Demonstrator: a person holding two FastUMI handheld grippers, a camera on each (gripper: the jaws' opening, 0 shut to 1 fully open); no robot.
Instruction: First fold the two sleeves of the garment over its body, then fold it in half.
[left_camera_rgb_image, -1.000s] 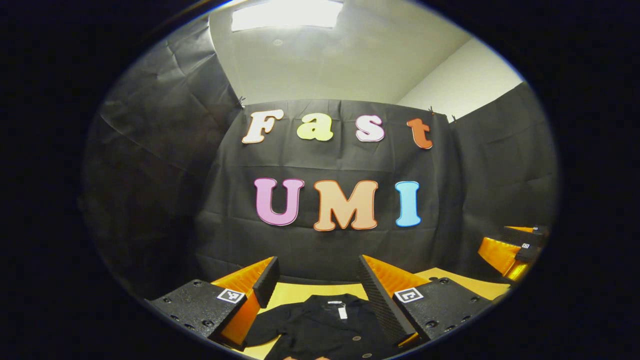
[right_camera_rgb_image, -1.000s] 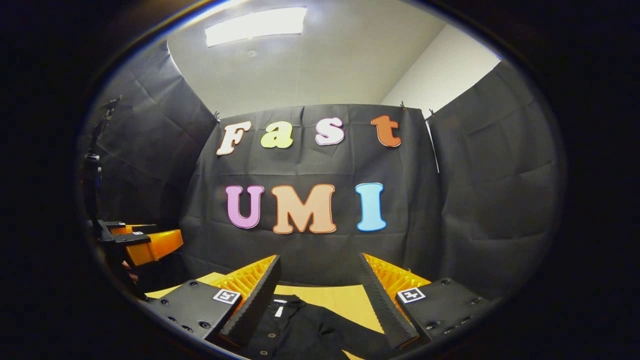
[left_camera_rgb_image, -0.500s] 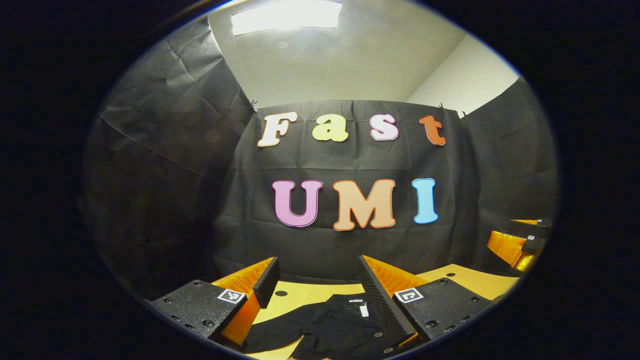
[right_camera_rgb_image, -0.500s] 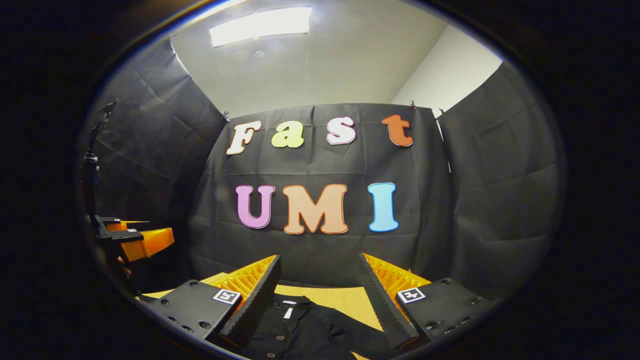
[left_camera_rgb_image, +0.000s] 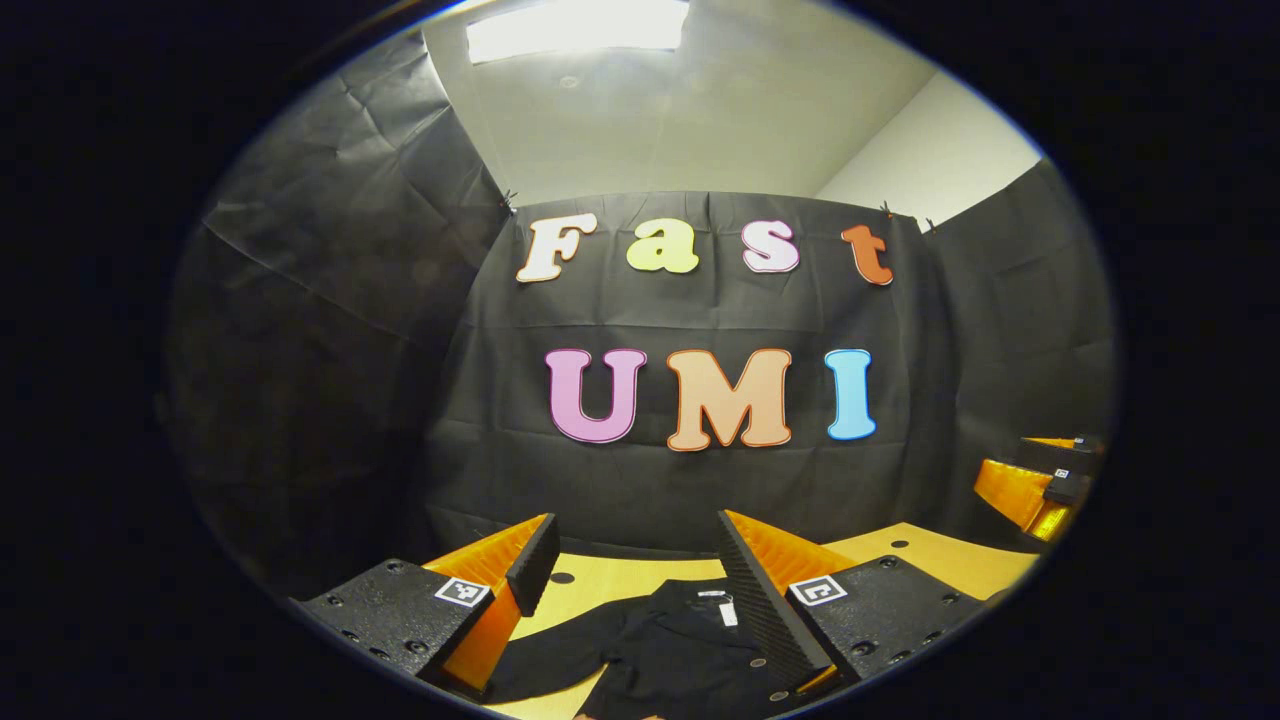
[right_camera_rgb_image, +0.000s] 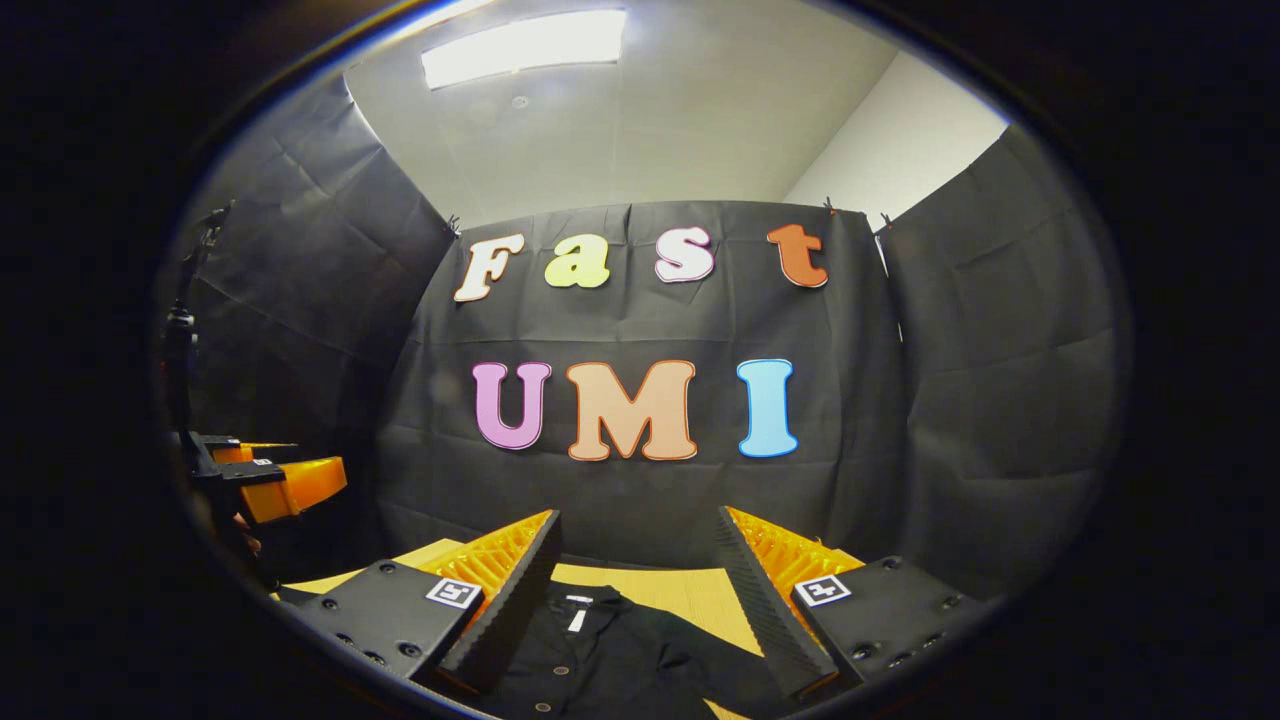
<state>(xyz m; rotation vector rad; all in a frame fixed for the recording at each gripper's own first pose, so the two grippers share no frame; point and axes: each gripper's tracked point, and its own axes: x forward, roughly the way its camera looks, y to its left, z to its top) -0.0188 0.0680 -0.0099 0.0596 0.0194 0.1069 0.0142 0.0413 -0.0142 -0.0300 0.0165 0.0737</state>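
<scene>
Between the spread fingers of the left gripper, at the bottom of the left gripper view, a black shirt lay flat on the yellow table, collar and white neck label toward the far edge, one sleeve stretched out to the view's left. Both fingers stood well apart above the cloth, touching nothing — the left gripper was plainly open and empty. Farther off at the view's right edge the right gripper hovered over the table, small and partly cut off. In the right gripper view the right gripper also had its fingers wide apart, with the shirt lying below and between them, buttons running down its front and a sleeve reaching toward the view's right; neither finger pressed on the fabric. At that view's left edge the left gripper hung above the table. Behind the table rose the black cloth wall, and above it a pale ceiling with a lit panel.
</scene>
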